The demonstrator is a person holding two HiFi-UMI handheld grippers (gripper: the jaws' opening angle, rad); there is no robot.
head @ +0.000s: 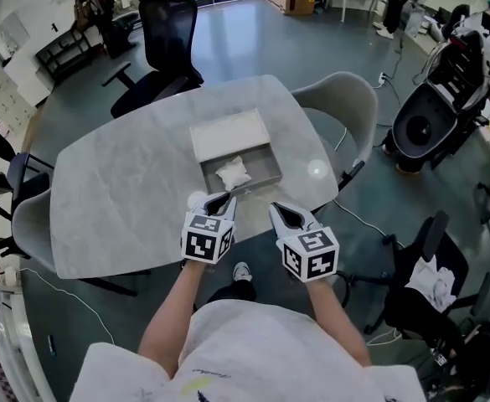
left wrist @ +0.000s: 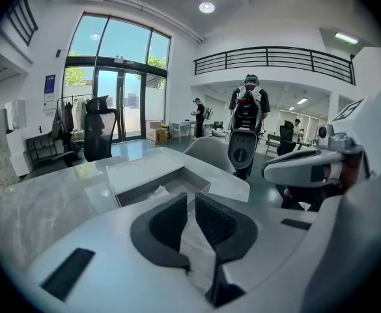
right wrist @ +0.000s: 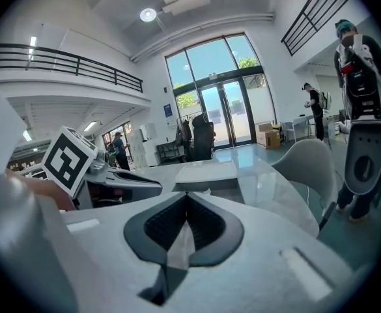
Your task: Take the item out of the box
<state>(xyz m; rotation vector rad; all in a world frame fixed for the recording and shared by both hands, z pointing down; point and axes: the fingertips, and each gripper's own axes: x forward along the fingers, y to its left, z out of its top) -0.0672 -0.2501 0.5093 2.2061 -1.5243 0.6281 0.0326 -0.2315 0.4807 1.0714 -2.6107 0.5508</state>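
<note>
One pale grey, marble-patterned table (head: 119,199) with rounded corners fills the middle of the head view. Three chairs stand round it: a black office chair (head: 167,25) at the far side, a grey shell chair (head: 345,99) at the right, and another grey one (head: 28,224) at the left.

Near the table's centre sits the box (head: 276,166), a shallow grey tray that lies open. Its white lid (head: 228,134) lies flat right behind it, touching the far edge; whether the two are joined cannot be told.

Below the box, near the table's front edge, the person holds both grippers side by side, each carrying its marker cube. The left gripper (head: 221,199) points at the near left corner of the box, just beside its front wall. In the left gripper view its jaws (left wrist: 191,204) stand a narrow slit apart with nothing between them. The right gripper (head: 283,214) is a little nearer the person and clear of the box. In the right gripper view its fingertips (right wrist: 187,197) are pressed together and hold nothing.

The item (head: 232,172), a small crumpled white packet, lies inside the box toward its left side, untouched by either gripper.
</note>
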